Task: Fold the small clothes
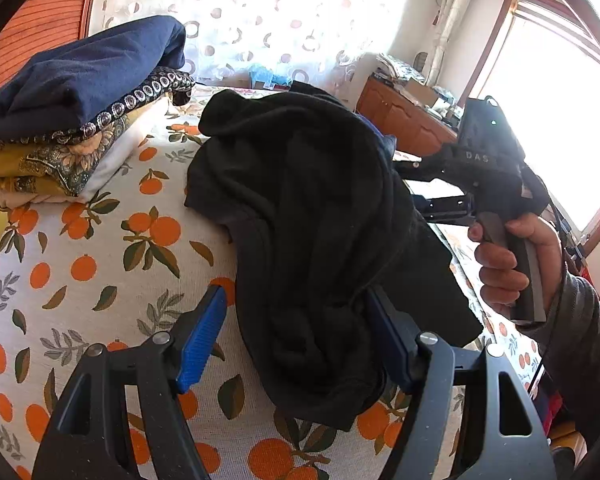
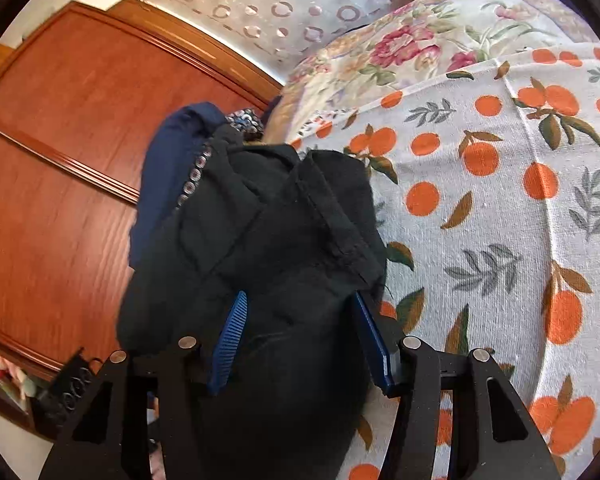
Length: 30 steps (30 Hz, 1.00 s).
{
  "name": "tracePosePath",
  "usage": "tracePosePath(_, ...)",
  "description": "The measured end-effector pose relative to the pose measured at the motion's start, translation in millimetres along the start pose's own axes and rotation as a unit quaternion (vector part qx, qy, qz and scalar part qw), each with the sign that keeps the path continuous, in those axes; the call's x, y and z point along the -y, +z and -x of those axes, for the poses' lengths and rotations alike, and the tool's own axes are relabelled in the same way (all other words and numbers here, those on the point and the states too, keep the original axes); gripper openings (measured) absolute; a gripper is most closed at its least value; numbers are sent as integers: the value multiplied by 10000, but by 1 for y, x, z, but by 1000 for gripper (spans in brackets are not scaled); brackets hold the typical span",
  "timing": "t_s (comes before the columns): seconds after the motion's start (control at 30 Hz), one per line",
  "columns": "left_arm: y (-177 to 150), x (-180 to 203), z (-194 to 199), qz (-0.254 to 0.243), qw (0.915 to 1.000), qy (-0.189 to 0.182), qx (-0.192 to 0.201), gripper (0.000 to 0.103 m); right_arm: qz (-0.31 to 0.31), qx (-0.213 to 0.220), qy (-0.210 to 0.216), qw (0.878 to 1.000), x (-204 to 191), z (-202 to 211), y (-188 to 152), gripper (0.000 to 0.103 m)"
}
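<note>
Black garment bunched between my two grippers, above the bed

My left gripper stands wide, the black garment draped across its right finger; my right gripper, nearer the folded pile, stands wide too, cloth heaped between its fingers, grip uncertain.

Home bedroom, bed w/ orange-print sheet, lace curtain, wood wardrobe

Black garment bunched between right gripper fingers, orange-print sheet
</note>
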<state>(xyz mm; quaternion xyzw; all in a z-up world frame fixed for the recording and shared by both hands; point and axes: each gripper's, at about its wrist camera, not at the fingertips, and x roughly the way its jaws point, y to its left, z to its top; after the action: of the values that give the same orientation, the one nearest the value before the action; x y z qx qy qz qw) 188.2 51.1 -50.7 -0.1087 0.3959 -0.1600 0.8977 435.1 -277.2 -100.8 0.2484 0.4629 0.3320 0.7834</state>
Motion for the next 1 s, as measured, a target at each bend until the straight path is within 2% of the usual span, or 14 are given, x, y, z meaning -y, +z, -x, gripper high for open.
tracePosePath(0.07, 0, -1, -1, 22, 10000, -15, -8, 72, -8, 39, 84, 10000, 13, 5, -6, 41)
tracePosePath(0.1, 0, -1, -1, 21, 10000, -15, -10, 72, 10, 69, 46, 10000, 15, 4, -5, 38)
tracePosePath(0.17, 0, 0, -1, 12, 10000, -18, -6, 72, 82, 162, -15, 9998, 17, 6, -5, 19)
tracePosePath(0.27, -1, 0, -2, 8, 10000, -22, -16, 72, 215, 240, -19, 9995, 11, 15, -4, 6)
tracePosePath(0.43, -1, 3, 0, -19, 10000, -28, 6, 72, 912, 478, -449, 9937, -26, 29, -1, 5)
tracePosePath(0.5, 0, 5, 2, -25, 10000, -38, 18, 72, 1376, 519, -705, 9866, -53, 26, 3, 5)
tracePosePath(0.6, 0, 7, 7, -39, 10000, -42, 65, 72, 2093, 528, -1221, 9688, -97, 12, 7, 5)
tracePosePath(0.7, 2, 8, 12, -45, 9999, -48, 119, 72, 2378, 532, -1393, 9598, -124, -4, 12, 5)
tracePosePath(0.9, 3, 11, 18, -62, 9998, -68, 161, 72, 2886, 109, -1365, 9476, -157, -51, 16, 4)
tracePosePath(0.93, 3, 11, 19, -63, 9998, -86, 171, 68, 2958, -122, -1322, 9460, -163, -59, 18, 4)
tracePosePath(1.0, 4, 12, 18, -70, 9998, -58, 186, 58, 3158, -202, -1577, 9354, -165, -75, 17, 4)
